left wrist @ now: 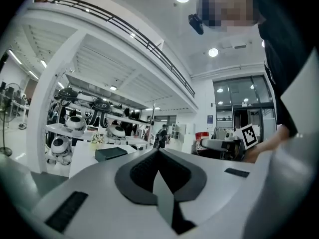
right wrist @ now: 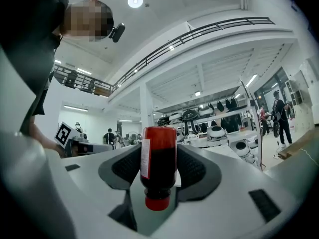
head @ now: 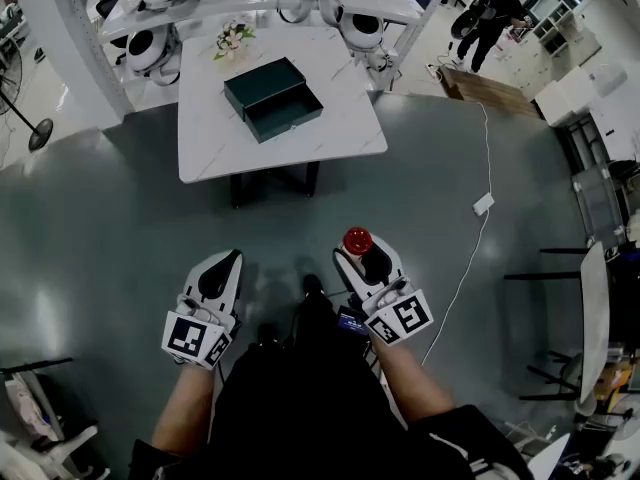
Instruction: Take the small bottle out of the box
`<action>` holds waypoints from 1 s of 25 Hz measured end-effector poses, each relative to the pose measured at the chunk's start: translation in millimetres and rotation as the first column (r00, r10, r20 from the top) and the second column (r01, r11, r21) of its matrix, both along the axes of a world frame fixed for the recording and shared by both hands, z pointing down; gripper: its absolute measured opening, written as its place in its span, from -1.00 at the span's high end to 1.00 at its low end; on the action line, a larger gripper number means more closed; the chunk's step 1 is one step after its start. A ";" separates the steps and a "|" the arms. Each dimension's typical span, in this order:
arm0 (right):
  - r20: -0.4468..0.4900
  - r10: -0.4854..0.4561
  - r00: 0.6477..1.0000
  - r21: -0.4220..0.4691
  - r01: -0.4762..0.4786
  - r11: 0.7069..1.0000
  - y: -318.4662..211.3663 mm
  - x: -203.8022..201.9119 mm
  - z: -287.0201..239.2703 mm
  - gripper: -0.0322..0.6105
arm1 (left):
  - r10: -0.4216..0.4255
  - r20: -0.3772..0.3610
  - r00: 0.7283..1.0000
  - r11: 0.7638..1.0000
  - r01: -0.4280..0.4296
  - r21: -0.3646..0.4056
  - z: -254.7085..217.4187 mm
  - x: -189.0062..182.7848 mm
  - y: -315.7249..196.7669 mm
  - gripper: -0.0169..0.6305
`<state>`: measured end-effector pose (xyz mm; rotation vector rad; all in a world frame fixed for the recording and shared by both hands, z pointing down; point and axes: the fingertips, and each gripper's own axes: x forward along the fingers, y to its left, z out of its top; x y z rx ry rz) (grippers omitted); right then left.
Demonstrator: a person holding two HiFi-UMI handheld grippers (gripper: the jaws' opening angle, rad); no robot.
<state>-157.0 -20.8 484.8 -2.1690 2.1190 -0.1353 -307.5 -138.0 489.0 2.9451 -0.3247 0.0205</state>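
Observation:
A dark green box (head: 272,99) lies open on the white table (head: 340,138) far ahead of me. My right gripper (head: 362,252) is shut on a small dark bottle (right wrist: 158,168) with a red cap, held upside down, cap toward the camera; in the head view its red base (head: 357,240) shows at the jaw tips. My left gripper (head: 222,271) is shut and holds nothing; its dark pads (left wrist: 142,172) meet. Both grippers hang over the grey floor, well short of the table. The box (left wrist: 110,153) also shows far off in the left gripper view.
White round robots (head: 152,46) sit on shelving behind the table, with a small flower bunch (head: 233,38) at the table's back. A white cable and power strip (head: 483,204) run across the floor at right. A fan (head: 22,103) stands at left. A person (head: 490,20) stands far right.

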 end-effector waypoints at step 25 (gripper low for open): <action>0.009 -0.142 0.990 0.007 0.142 0.990 118.7 -8.1 -9.9 0.16 | -0.137 0.018 0.990 0.988 0.138 -0.069 6.4 2.4 98.3 0.91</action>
